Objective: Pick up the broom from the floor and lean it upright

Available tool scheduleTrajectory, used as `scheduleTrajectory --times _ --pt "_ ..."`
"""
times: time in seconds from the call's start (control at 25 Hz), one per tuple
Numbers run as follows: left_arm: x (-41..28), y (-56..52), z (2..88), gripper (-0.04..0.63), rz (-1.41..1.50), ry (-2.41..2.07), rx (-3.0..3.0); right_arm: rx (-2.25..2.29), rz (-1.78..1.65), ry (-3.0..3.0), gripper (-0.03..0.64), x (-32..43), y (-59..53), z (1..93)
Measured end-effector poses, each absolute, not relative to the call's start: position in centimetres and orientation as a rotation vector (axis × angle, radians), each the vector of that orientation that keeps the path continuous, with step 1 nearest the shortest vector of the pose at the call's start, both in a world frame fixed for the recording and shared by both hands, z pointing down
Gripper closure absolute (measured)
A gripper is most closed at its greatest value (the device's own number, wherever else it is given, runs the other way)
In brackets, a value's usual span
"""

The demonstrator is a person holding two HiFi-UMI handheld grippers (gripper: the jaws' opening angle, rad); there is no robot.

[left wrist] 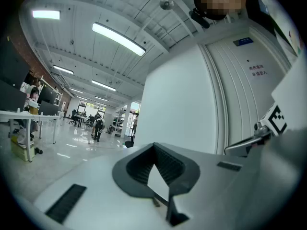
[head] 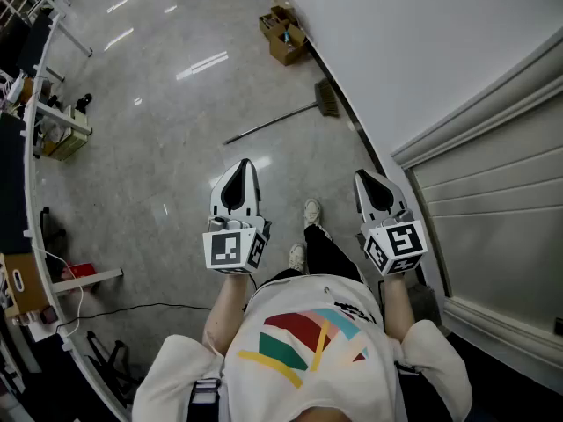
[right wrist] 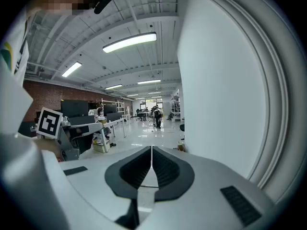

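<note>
The broom (head: 280, 121) lies flat on the grey floor ahead of me, its brown bristle head (head: 326, 99) close to the foot of the white wall. Its thin handle runs down-left from the head. My left gripper (head: 244, 165) is held level in the air well short of the handle, jaws shut with nothing between them. My right gripper (head: 364, 177) hovers beside the wall, tilted slightly down, also shut and empty. In the left gripper view the left gripper (left wrist: 154, 146) shows its tips touching. The right gripper (right wrist: 151, 148) looks the same in its own view. Neither gripper view shows the broom.
Open cardboard boxes (head: 283, 32) sit by the wall beyond the broom. The white wall (head: 413, 51) and a ribbed shutter door (head: 501, 209) close off the right side. Desks with clutter (head: 53, 126) line the left, and a black cable (head: 149, 306) trails across the floor. My shoes (head: 311, 211) show below the grippers.
</note>
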State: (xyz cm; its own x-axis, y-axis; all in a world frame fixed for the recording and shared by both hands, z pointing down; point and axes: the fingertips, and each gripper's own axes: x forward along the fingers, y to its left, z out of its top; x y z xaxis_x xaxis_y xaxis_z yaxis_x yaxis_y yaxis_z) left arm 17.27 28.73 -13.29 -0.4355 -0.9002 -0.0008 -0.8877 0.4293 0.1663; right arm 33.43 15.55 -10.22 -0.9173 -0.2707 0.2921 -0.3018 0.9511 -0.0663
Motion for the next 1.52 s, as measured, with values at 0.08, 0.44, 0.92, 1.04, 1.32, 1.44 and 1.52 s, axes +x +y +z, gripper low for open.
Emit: scheduleTrajectory --times 0.08,0.44,0.92,1.04,1.32,1.44,1.52 --pt "15.7 26.8 -12.4 0.551 -0.209 -2.579 1.6 0.399 0.151 -2.827 0.603 31.8 13.5 -9.5" --pt "4.5 14.2 -8.5 0.552 -0.203 -2.6 1.497 0.331 0.177 -2.808 0.603 19.8 -0.6 -6.5" --pt "-9.5 0.3 -2.6 0.551 -0.163 -2.643 1.369 0.018 0.057 -2.728 0.598 4.3 -14.9 0.2" --pt "-12.7 -1.7 0.8 0.551 -0.133 -2.637 1.337 -0.088 0.062 -2.67 0.472 0.6 -16.6 4.5" --pt "-20.6 -4.8 15.5 0.551 -0.105 -2.664 1.325 -0.221 -0.005 -2.569 0.465 -7.6 -17.9 22.0" --pt "-24.0 -5.0 25.1 0.551 -0.134 -2.706 1.273 -0.339 -0.082 -2.514 0.465 -11.4 -17.4 32.3" --pt "-26.1 -3.8 32.1 0.551 -0.163 -2.743 1.21 -0.443 -0.124 -2.483 0.465 -13.7 -16.1 39.7"
